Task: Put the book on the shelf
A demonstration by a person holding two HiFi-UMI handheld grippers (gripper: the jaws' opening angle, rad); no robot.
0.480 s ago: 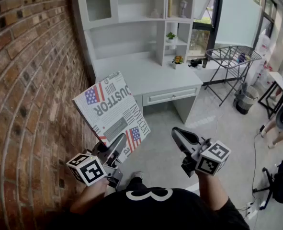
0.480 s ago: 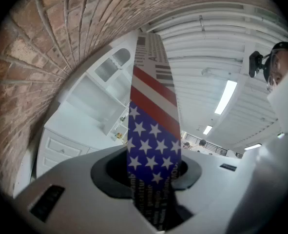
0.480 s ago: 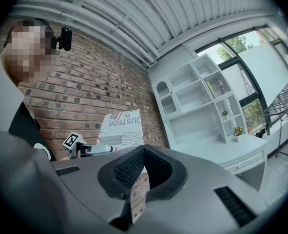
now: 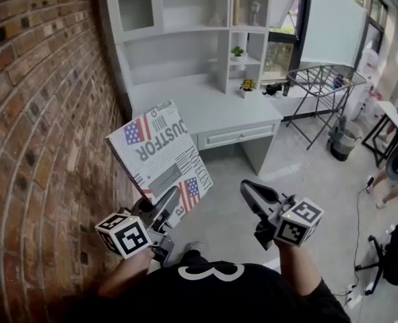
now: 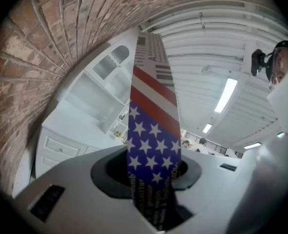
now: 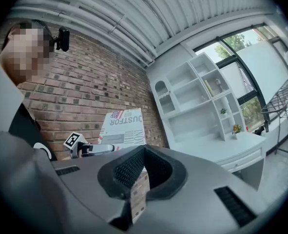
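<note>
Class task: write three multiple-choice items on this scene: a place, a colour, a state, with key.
1. The brick wall is on the person's: A left; B right; C neither.
2. The desk is: A brown; B white; C black.
3. The book is: A on the desk; B on a shelf; C in the left gripper's jaws.
Key: 1 A, bricks fill the head view's left; 2 B, its top is white; 3 C, the jaws clamp its lower edge.
</note>
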